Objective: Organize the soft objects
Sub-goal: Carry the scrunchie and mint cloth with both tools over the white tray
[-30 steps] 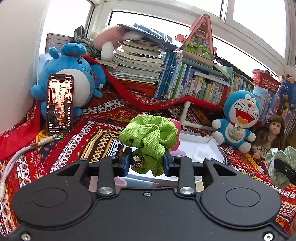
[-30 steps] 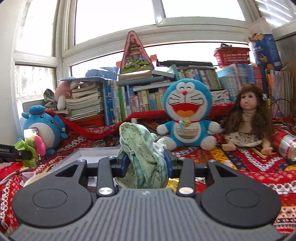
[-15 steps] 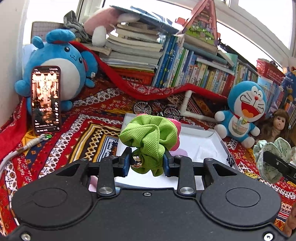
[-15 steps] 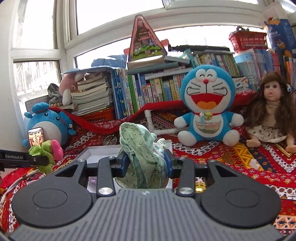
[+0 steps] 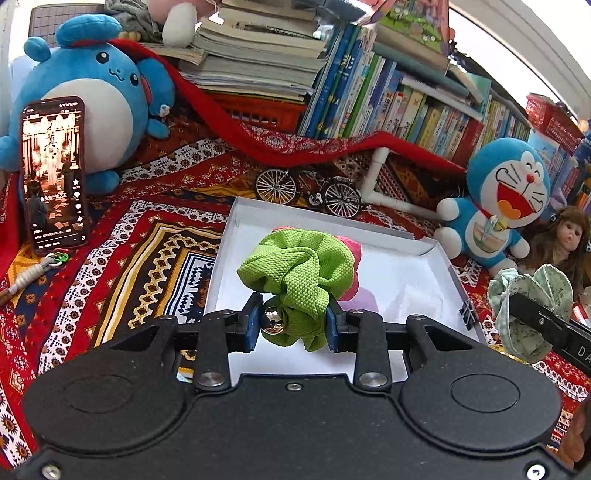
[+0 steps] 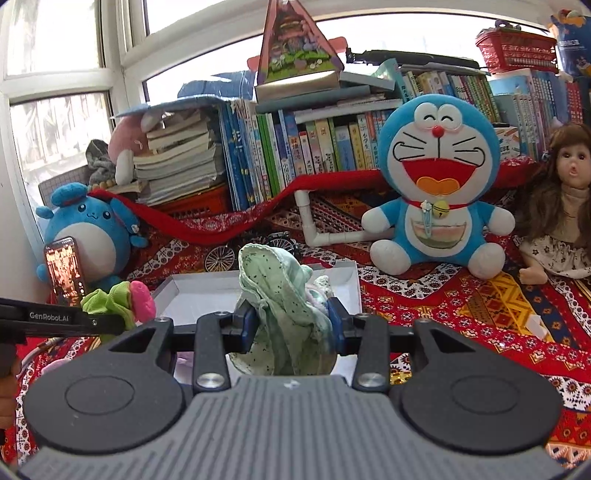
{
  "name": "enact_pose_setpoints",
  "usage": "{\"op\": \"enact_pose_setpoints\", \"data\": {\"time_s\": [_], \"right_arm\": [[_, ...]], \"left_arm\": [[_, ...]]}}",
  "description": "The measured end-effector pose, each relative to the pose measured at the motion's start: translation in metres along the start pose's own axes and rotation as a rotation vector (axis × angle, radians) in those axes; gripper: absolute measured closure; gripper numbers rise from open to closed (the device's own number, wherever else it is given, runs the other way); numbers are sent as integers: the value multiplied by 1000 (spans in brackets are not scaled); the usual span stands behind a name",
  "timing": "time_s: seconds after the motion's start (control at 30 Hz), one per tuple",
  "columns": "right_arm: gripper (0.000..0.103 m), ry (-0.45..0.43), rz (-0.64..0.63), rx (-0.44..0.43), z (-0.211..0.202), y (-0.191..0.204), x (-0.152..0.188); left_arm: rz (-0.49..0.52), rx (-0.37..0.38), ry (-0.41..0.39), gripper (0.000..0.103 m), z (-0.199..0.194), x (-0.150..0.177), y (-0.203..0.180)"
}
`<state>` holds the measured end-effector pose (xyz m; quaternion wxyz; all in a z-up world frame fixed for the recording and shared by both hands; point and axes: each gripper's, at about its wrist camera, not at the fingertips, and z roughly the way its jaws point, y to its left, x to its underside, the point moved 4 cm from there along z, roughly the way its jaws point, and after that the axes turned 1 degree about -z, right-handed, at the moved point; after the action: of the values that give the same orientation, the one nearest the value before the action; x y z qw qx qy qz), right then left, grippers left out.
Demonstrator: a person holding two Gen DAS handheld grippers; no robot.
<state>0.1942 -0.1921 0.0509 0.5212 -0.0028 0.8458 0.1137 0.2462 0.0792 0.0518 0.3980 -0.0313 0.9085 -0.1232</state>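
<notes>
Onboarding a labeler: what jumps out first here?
A green scrunchie pinched in the left gripper over the white tray. A pale green scrunchie sits in the right gripper. Behind, a Doraemon plush sits before the books.

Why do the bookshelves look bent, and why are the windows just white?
Left wrist view: the fisheye lens bows the row of books, though the green scrunchie stays sharp. Right wrist view: daylight overexposes the window to blank white, and straight frames curve.

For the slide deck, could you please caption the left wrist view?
Left gripper holds a green scrunchie above the white box; right gripper's pale green scrunchie waits alongside.
</notes>
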Motion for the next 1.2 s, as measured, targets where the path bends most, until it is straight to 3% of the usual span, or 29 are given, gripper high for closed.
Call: {"op": "enact_pose_setpoints", "data": {"time_s": [1.2], "right_arm": [[57,231,37,6,71,4,9]], "left_arm": [[3,-11,125,71,58,-6,-3]]}}
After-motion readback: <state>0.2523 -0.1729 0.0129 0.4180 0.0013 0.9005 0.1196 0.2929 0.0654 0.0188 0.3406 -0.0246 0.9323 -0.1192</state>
